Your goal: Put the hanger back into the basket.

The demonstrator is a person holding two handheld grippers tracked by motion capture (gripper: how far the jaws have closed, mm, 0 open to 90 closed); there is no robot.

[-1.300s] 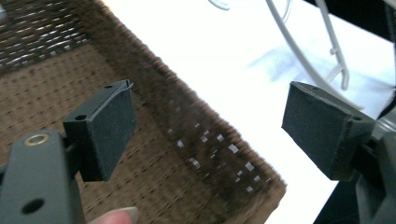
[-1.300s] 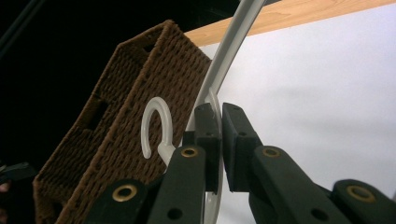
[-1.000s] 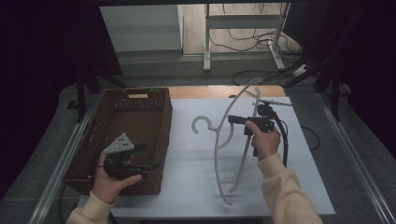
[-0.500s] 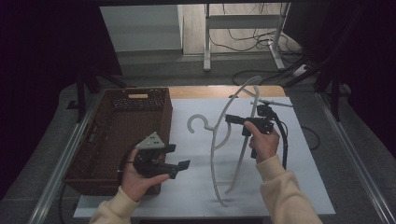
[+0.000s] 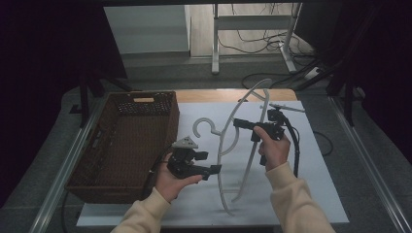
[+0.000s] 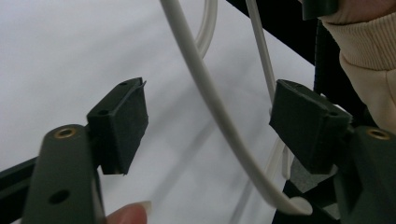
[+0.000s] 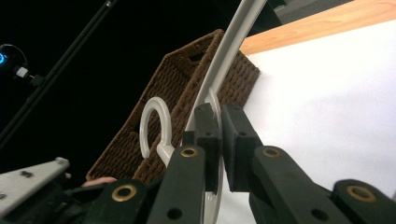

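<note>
The right gripper (image 5: 241,122) is pinching the white hanger (image 5: 252,141) near its neck, its jaws pressed tight on the plastic; in the right gripper view (image 7: 215,122) the hook is curling just to the left of the pads and one arm of the hanger is running up and away past them. The person's right hand (image 5: 273,148) is holding that grip steady while the hanger stands tilted, its lower end resting on the white table sheet (image 5: 320,189).

The left gripper (image 5: 214,170) has swung across from over the brown wicker basket (image 5: 121,145) to the hanger's lower arm, and its jaws have just been closing. In the left gripper view the fingers (image 6: 122,122) are still spread, with a curved arm of the hanger (image 6: 205,88) passing between them, not touching either pad. This probably means a second grip is being set up, so that both hands can carry or turn the hanger.

Outward from the left fingers, the basket wall is lying close on their far side from the hanger, so room there is tight. Beyond the right fingers the sheet is offering wide bare space, and its near edge is lying just below the hanger's tip.
</note>
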